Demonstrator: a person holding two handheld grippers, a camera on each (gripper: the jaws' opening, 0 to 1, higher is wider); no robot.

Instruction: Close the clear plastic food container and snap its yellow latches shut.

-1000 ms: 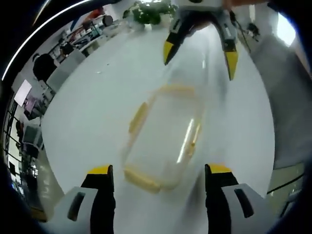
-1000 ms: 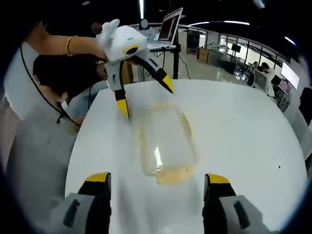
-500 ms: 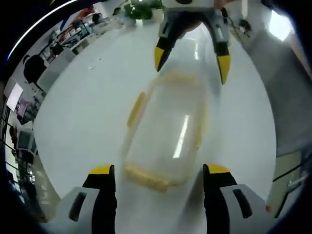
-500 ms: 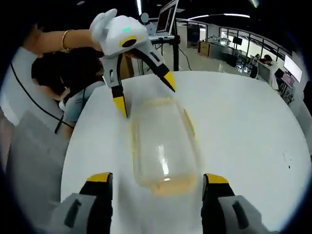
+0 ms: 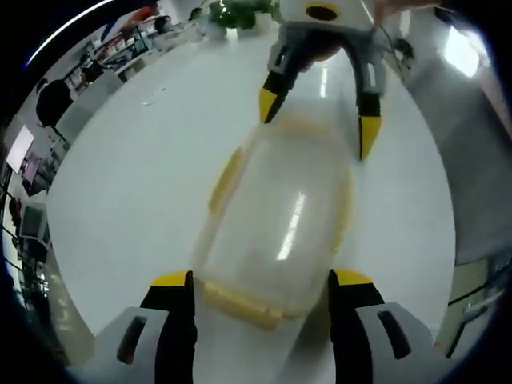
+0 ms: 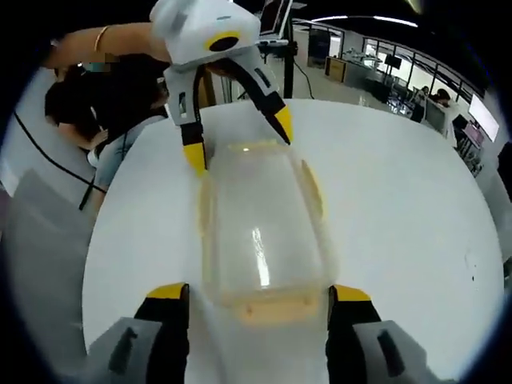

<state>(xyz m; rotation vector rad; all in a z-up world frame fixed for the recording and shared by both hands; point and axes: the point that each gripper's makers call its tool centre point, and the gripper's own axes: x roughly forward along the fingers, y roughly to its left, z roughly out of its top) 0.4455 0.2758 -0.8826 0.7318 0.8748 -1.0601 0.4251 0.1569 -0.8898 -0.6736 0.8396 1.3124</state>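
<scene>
While the clear container (image 6: 260, 232) lies lengthwise on the white table (image 6: 400, 224), both grippers bracket its ends. Left gripper (image 5: 260, 298) and right gripper (image 6: 258, 308) stand spread, probably to press the yellow end latches (image 6: 272, 308).

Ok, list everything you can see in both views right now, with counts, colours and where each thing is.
Food container: one, clear plastic, on the table between both grippers.
Latches: yellow, along the container's edges; exact count unclear.
Table: one, white, under the container.
Laptop: one, open, beyond the table's far edge.
Plant: one, green, far end of the table.
Left hand-held gripper: white with yellow tips, open at one end.
Right hand-held gripper: same, open at the opposite end.
</scene>
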